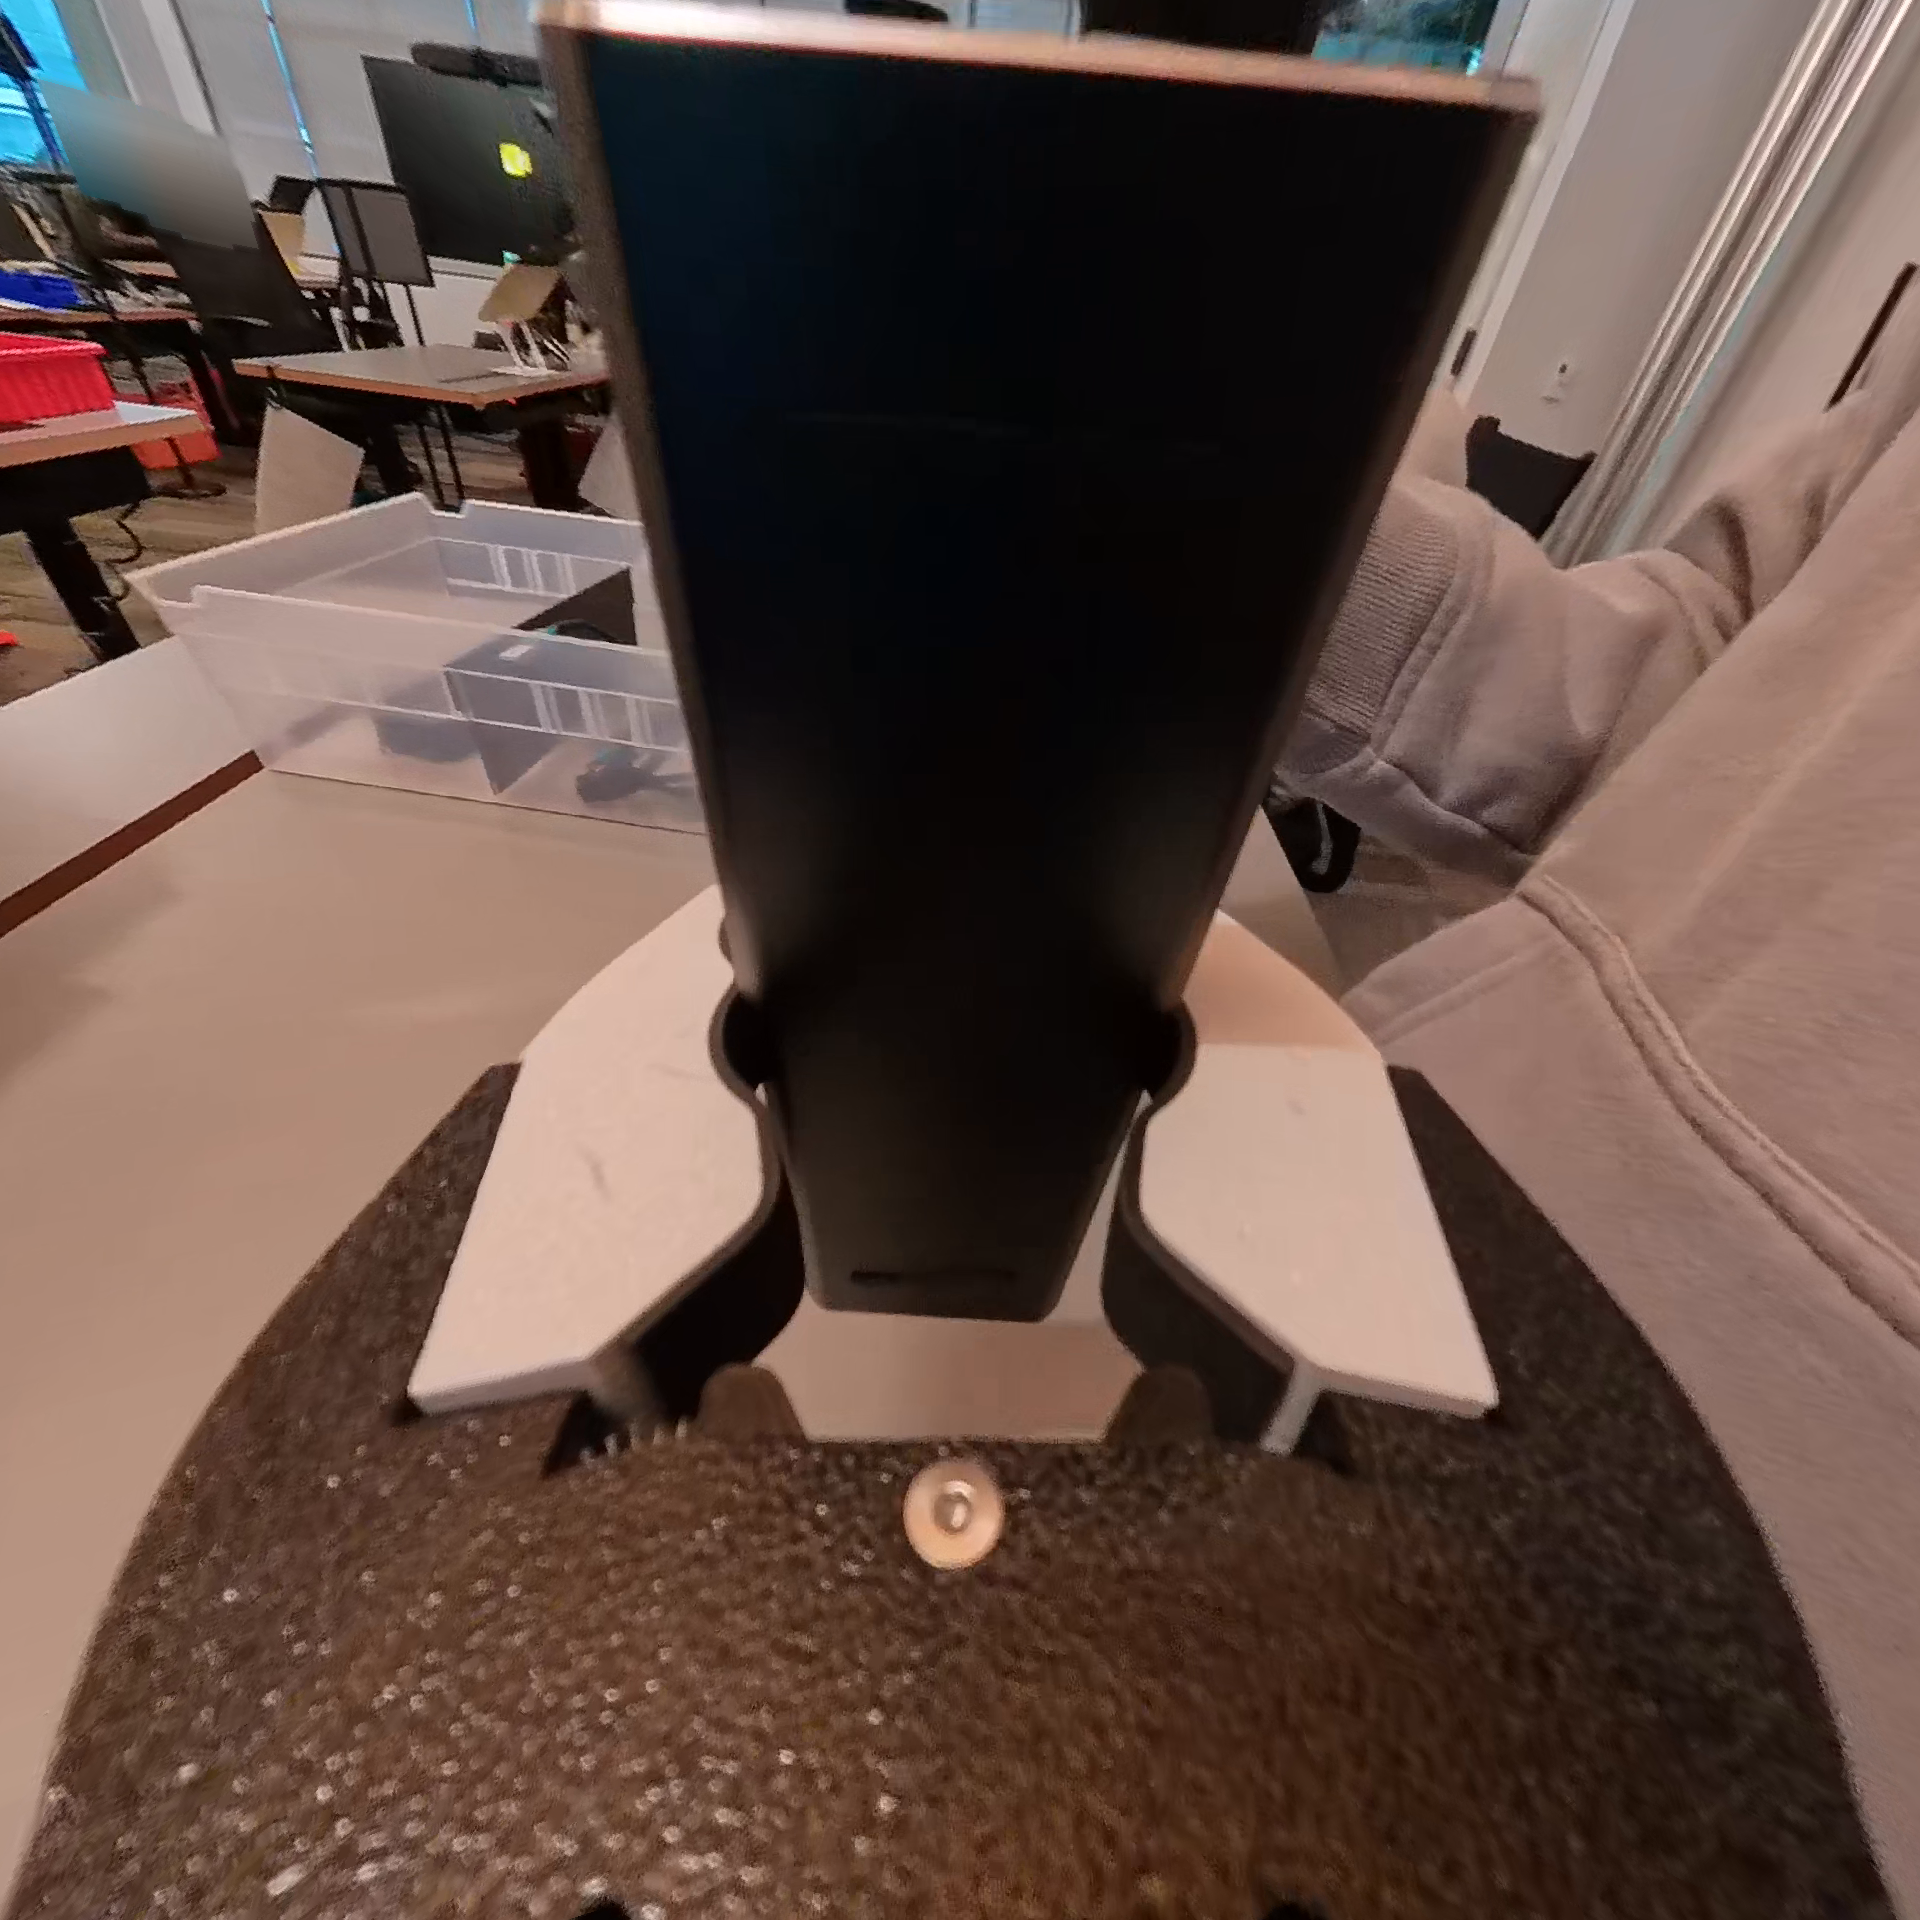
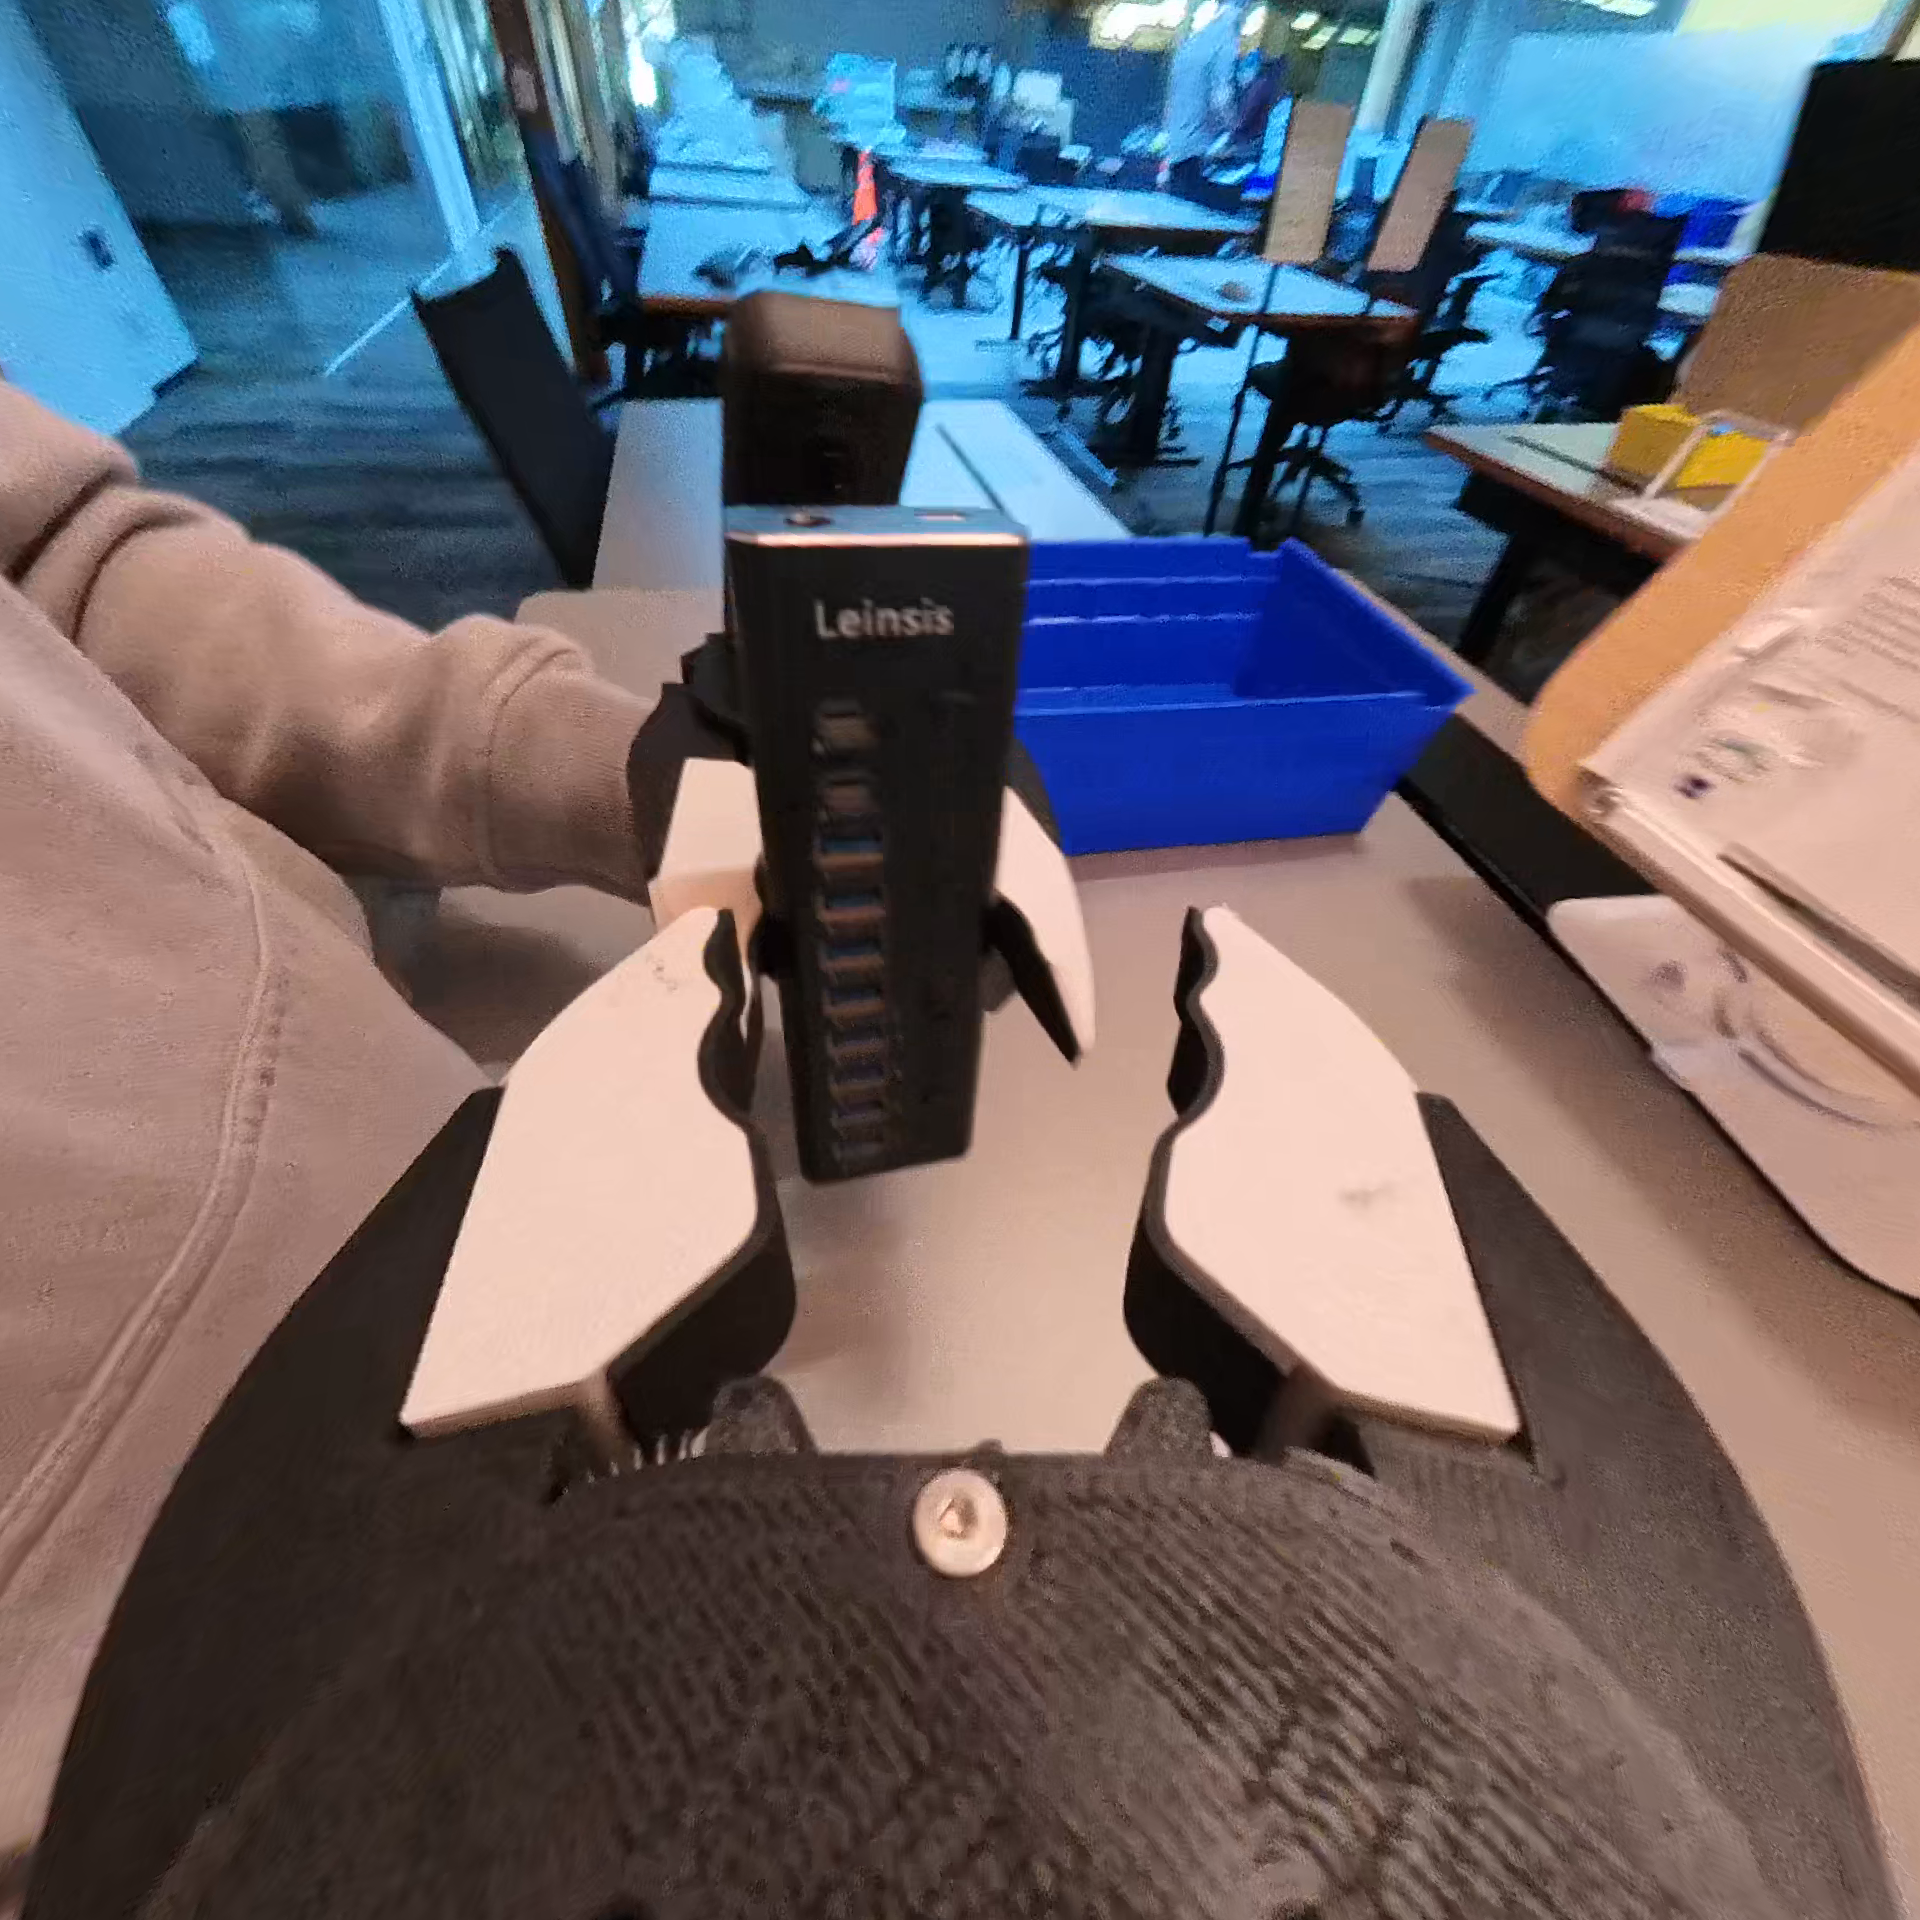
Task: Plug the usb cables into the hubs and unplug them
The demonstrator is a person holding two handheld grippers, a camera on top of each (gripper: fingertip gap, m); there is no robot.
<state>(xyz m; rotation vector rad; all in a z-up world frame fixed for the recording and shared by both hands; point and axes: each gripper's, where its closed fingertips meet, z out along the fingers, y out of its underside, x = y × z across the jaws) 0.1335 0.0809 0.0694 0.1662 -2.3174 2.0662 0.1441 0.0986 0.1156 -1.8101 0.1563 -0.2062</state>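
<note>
The left gripper [image 1: 951,1049] clenches the long black multi-port USB hub [image 2: 878,831] upright, ports presented toward the right gripper [image 2: 961,1049] — whose jaws gape empty just short of it, above the grey worktop [image 2: 1403,997].

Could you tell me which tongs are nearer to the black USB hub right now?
Left. The left tongs are shut on the USB hub, holding it upright. The right tongs are open, facing its port side, not gripping it.
</note>
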